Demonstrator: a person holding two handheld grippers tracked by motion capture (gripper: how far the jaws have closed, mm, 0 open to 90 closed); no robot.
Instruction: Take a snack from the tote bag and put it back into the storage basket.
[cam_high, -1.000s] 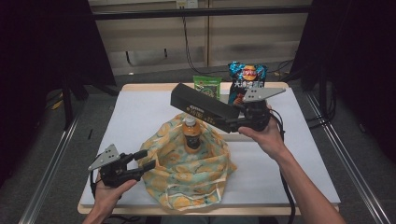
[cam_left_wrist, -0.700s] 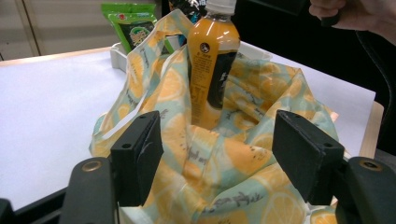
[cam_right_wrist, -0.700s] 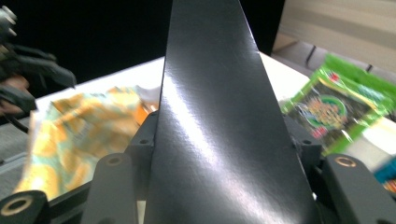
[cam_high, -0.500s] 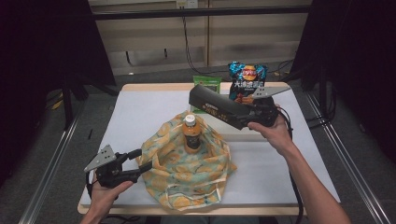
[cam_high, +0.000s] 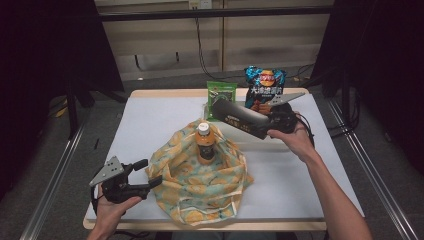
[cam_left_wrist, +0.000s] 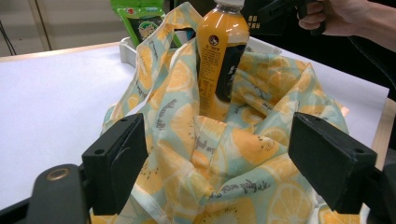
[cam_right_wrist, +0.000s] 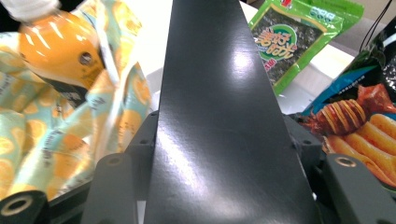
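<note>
A cloth bag (cam_high: 200, 185) printed with orange slices lies open at the table's front centre, and an orange juice bottle (cam_high: 204, 142) stands upright inside it. My left gripper (cam_high: 151, 173) is at the bag's left edge. Its jaws have just been opening, and in the left gripper view they stand wide apart (cam_left_wrist: 217, 149) with loose bag fabric (cam_left_wrist: 261, 93) between them, the pads not pressing it. My right gripper (cam_high: 270, 125) is shut on a long black box (cam_high: 240, 119), held tilted above the bag's far right side, its free end near the bottle (cam_right_wrist: 56, 46).
A green seaweed pack (cam_high: 221, 95) and a blue snack bag (cam_high: 265, 85) stand at the table's back, behind the black box. A shallow white tray (cam_high: 260, 145) sits under my right hand. The white table cover (cam_high: 150, 120) stretches left of the bag.
My right gripper has carried the black box to the right and lower, so its free end has drawn back from over the bottle. The left gripper's jaws have spread wider at the bag's edge.
</note>
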